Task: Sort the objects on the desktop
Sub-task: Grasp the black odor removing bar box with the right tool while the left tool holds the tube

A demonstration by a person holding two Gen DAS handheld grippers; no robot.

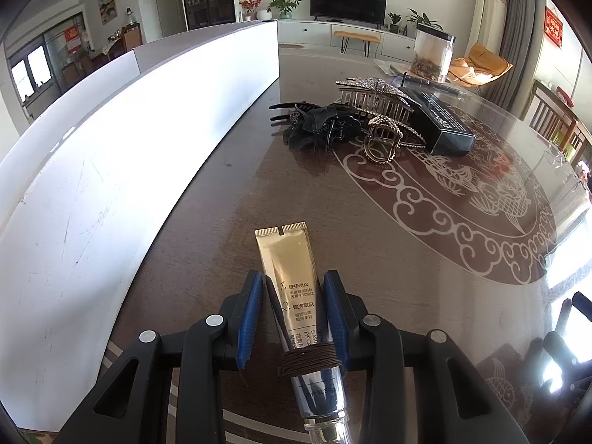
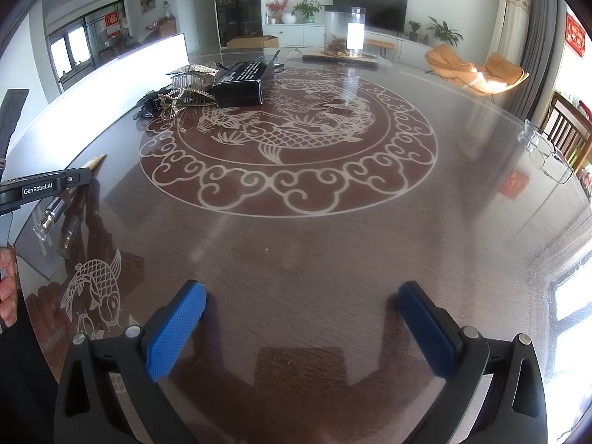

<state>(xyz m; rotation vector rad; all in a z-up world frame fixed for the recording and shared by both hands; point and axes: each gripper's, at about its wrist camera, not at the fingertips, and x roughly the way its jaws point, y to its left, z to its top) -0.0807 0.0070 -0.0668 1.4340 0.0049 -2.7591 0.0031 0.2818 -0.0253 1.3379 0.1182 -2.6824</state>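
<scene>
- between the blue pads of the left gripper (image 1: 294, 298) a gold tube (image 1: 288, 259) of cream is pinched at its sides, crimped end pointing away, silver neck and clear cap towards the camera; the tube seems to be lifted just clear of the table
- a brown hair tie (image 1: 309, 359) is seen wound around the tube's lower part, just above the silver neck
- in the right wrist view the same tube's clear cap (image 2: 46, 222) is seen at the left edge, under the left gripper's black body, with its reflection in the table beside it
- the right gripper (image 2: 301, 305) is held with its pads spread wide, nothing between them, above bare table
- further along the glossy brown table (image 1: 229, 229), a pile is found: a black hair claw (image 1: 322, 127), a gold claw clip (image 1: 383, 140), a rhinestone clip (image 1: 373, 90) and a black box (image 1: 436, 122), touching one another
- a white panel (image 1: 122, 170) is stood along the table's left edge
- a clear jar (image 1: 433, 53) is placed at the far end, well apart from the pile
</scene>
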